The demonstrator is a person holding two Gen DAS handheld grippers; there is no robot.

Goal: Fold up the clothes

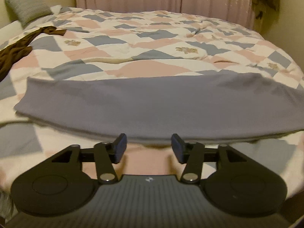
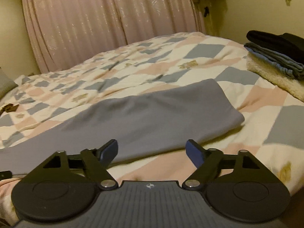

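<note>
— Left side status?
— My left gripper (image 1: 148,148) is spread open and empty, at the near edge of the grey garment (image 1: 152,104) lying flat on the quilt (image 1: 152,38).
— Right side?
— My right gripper (image 2: 152,152) is spread wide, empty, at the same edge. Folded stack (image 2: 277,55) far right.

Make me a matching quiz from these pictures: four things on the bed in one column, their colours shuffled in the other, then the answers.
Things:
1. flat garment nearest the hand-held grippers
2. crumpled garment at far left
3. top item of the folded stack
4. pillow

Colours:
A. black
B. green-grey
C. blue-grey
D. brown

Pairs: 1-C, 2-D, 3-A, 4-B
</note>
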